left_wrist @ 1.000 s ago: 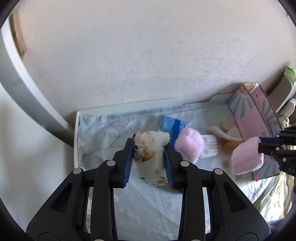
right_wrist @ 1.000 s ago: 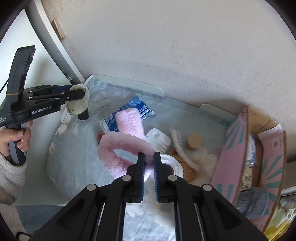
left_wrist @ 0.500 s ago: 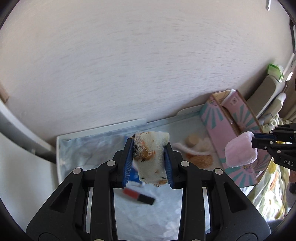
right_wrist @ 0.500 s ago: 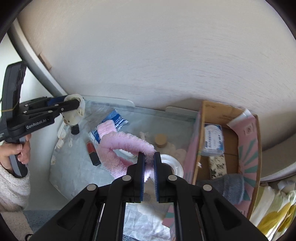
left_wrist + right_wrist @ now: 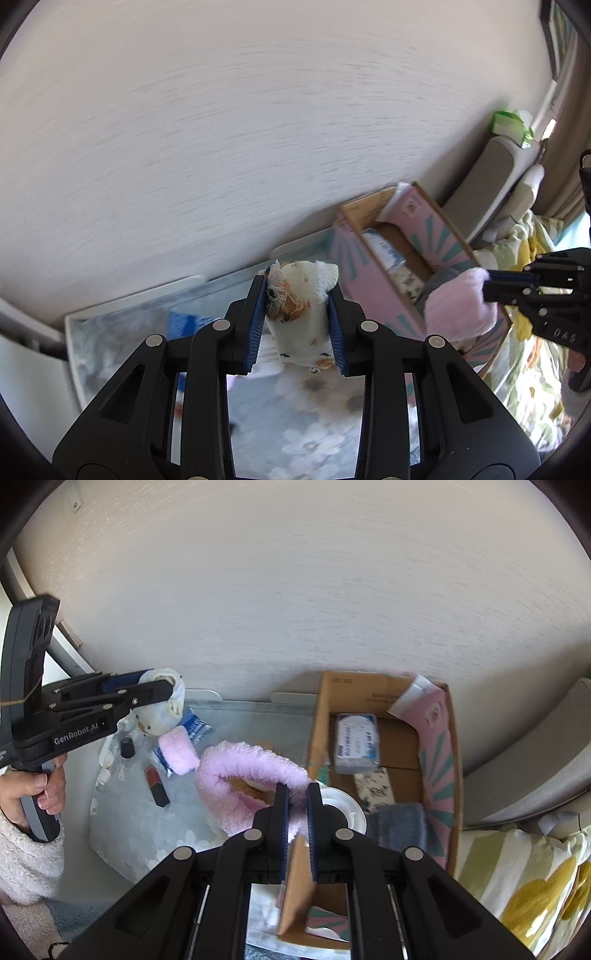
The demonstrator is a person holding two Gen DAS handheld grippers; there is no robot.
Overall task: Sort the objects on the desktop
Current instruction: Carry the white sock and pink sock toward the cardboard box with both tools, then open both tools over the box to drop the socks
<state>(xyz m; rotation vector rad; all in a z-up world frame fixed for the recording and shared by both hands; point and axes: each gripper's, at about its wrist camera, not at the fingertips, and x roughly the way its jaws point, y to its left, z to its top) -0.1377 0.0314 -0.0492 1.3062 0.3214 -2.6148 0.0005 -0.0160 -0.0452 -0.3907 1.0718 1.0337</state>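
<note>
My left gripper (image 5: 298, 321) is clamped on a rolled white cloth (image 5: 301, 314) with orange spots, held in the air above the pale floral mat (image 5: 317, 435). My right gripper (image 5: 297, 812) is squeezed tight on a fluffy pink headband (image 5: 240, 771), its loop hanging just beside the open cardboard box (image 5: 448, 746). Inside the box lie a white wipes pack (image 5: 356, 742) and a grey sock (image 5: 400, 825). A red lipstick (image 5: 157, 786) lies on the mat.

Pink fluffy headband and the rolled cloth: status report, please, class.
Right gripper shut on pink fluffy headband, lifted. Left gripper shut on rolled cloth. Open cardboard box alongside, part-filled. Nothing blocking.
</note>
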